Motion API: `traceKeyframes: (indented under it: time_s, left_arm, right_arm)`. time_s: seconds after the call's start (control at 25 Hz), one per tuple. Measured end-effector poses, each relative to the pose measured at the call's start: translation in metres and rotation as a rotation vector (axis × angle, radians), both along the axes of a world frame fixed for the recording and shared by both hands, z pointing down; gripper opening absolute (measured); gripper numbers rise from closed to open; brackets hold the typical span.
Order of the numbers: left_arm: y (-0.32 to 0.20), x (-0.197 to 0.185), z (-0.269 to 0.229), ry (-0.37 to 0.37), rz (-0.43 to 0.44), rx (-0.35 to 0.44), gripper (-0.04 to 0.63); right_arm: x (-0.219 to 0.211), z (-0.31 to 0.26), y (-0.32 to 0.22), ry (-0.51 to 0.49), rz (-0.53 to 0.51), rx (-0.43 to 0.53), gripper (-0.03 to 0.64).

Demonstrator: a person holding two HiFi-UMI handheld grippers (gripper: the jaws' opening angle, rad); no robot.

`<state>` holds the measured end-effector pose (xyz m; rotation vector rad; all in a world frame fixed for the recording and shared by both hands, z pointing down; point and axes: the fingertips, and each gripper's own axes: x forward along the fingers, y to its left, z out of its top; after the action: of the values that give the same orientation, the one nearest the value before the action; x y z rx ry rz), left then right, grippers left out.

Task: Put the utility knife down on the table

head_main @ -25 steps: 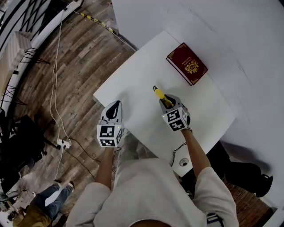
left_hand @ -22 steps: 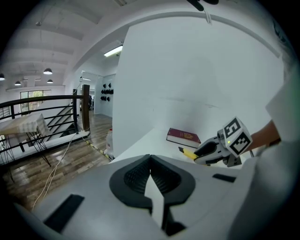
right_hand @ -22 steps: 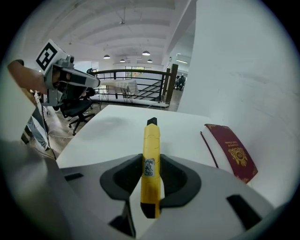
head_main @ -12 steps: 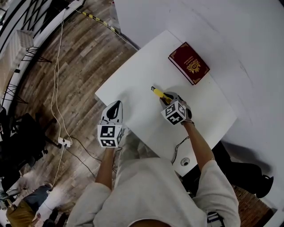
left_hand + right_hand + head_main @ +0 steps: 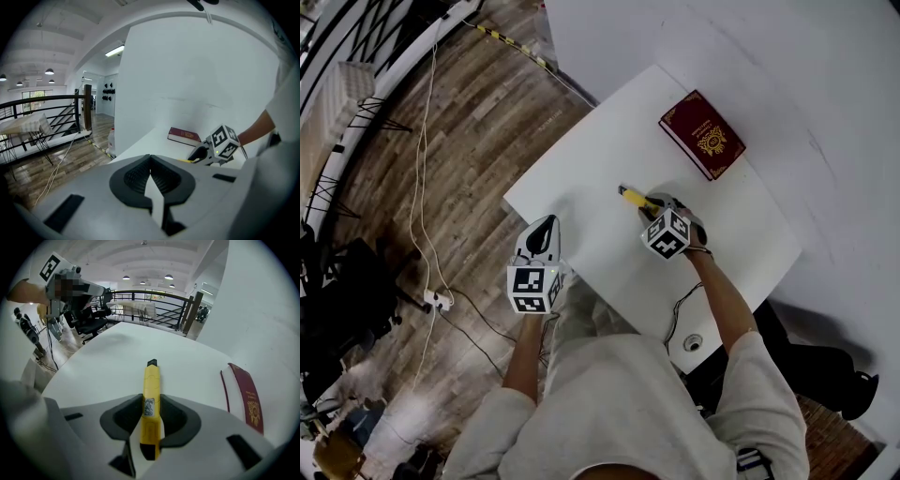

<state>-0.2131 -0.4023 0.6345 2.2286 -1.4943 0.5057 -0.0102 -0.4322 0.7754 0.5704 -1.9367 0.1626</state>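
1. The right gripper (image 5: 651, 208) is clenched on the utility knife (image 5: 632, 196). The right gripper view shows the yellow handle pinned between the two dark pads, with its rear end sitting in the gap behind them.
2. The knife sticks out ahead of the jaws, black tip foremost, and carries a small printed label on its upper face just where the pads grip it.
3. The gripper slopes steeply down over the white table (image 5: 591, 159), so the knife hangs low above the middle of the tabletop. Whether its tip touches the surface cannot be told from any view.
4. A dark red book (image 5: 703, 134) with a gold emblem lies flat near the table's far corner, well apart from the knife. In the right gripper view it lies to the knife's right.
5. The left gripper (image 5: 543, 225) hovers at the table's near left edge, well apart from the right one. Its jaws are drawn together with nothing between them — an empty, closed tool.
6. From the left gripper view, the right gripper's marker cube and the book both show across the tabletop.
7. Beside the table lies a wooden floor (image 5: 478, 122), with a thin white cable (image 5: 417, 178) trailing across it.
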Motion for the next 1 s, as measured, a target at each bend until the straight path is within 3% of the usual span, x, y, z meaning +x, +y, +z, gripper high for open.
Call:
traceKeyframes:
  time_s: [0.56, 0.84, 1.0]
  left_arm:
    - [0.007, -0.005, -0.003, 0.0, -0.014, 0.008, 0.006]
    - [0.013, -0.007, -0.004, -0.002, -0.017, 0.009, 0.006]
    - [0.016, -0.007, -0.008, -0.001, -0.015, 0.016, 0.006]
  right_arm:
    - [0.0, 0.005, 0.0, 0.022, -0.044, -0.013, 0.115]
    - [-0.001, 0.0, 0.0, 0.017, -0.053, 0.014, 0.181]
    - [0.0, -0.01, 0.003, 0.004, -0.039, 0.036, 0.181]
